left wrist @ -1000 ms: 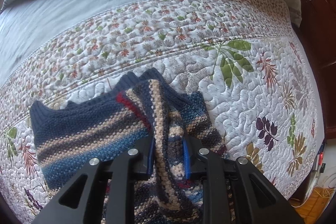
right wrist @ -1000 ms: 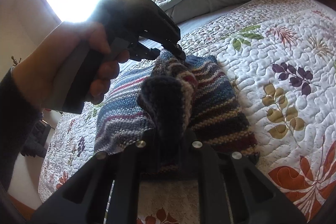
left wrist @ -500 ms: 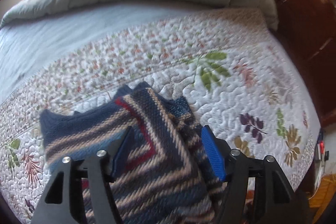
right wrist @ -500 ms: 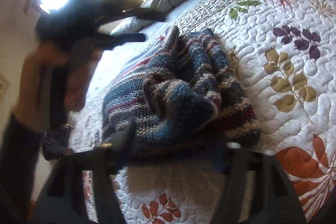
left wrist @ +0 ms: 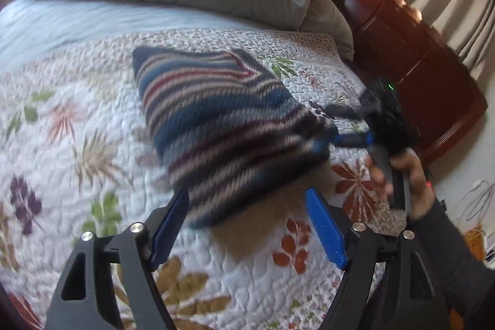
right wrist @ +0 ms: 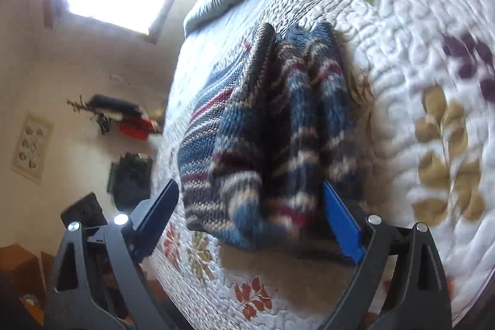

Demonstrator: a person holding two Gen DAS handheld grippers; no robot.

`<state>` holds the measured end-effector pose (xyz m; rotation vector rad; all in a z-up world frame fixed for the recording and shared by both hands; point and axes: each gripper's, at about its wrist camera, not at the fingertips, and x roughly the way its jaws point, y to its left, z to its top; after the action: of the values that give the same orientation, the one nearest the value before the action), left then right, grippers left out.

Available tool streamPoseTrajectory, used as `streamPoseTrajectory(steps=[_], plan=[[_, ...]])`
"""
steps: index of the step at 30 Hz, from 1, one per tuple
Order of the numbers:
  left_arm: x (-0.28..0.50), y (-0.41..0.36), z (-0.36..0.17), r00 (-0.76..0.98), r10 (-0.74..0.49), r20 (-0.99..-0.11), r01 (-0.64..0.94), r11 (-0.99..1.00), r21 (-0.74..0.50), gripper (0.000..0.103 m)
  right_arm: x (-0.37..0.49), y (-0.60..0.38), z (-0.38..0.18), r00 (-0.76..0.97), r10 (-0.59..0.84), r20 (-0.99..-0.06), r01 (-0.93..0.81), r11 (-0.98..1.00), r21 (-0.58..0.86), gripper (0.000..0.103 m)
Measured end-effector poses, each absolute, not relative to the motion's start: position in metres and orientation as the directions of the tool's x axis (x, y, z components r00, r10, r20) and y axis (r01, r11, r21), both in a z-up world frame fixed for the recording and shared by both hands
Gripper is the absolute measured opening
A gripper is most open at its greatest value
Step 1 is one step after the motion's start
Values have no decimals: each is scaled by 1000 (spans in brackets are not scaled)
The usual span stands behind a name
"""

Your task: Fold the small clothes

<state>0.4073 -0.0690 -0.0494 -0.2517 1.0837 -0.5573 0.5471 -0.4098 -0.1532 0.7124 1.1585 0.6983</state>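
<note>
Now the folded blue, cream and red striped knit sweater [right wrist: 272, 132] lies just ahead of the right gripper [right wrist: 247, 218], nearer than the left gripper [left wrist: 247, 225]; both grippers' jaws are opening, pressing nothing.

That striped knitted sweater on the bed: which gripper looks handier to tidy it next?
Probably the right gripper: the striped knitted sweater lies bunched right at its opening jaws. The left gripper, also opening, hangs back over the floral quilt.

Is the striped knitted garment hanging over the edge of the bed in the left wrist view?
No, the striped knitted garment lies wholly on the white floral quilt, away from the bed's edge.
</note>
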Motion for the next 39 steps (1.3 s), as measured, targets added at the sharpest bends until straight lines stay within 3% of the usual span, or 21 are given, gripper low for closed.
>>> streamPoseTrajectory(steps=[7,12,14,15,16,17,20,30,36,39], plan=[[356,-57,-94,308,-628,-714,227,778,-586,78,612,-365,-132,115,638,-762,-235,762,603,92],[342,-54,-119,273,-657,-703,172,752,-636,78,621,-317,-126,71,519,-852,-345,814,467,95],[341,-51,-122,283,-651,-705,163,757,-633,78,624,-313,-126,83,509,-857,-362,816,450,91],[340,-50,-124,278,-658,-700,160,750,-641,78,624,-313,-124,91,509,-856,-367,816,446,85],[339,-49,-126,272,-664,-697,156,745,-649,78,624,-317,-123,87,520,-850,-366,810,458,65],[338,-49,-127,268,-666,-696,156,743,-651,78,625,-322,-123,88,522,-848,-357,811,463,38],[334,-47,-133,262,-669,-696,151,740,-655,78,620,-333,-127,80,530,-844,-337,811,478,27],[327,-40,-126,265,-676,-688,150,734,-662,78,609,-348,-64,273,491,-827,-357,850,387,23],[340,-39,-110,274,-680,-680,182,731,-658,78,601,-387,-124,236,445,-864,-227,890,396,24],[360,-44,-81,325,-696,-640,246,715,-654,78,596,-393,-143,251,496,-831,-211,866,453,31]])
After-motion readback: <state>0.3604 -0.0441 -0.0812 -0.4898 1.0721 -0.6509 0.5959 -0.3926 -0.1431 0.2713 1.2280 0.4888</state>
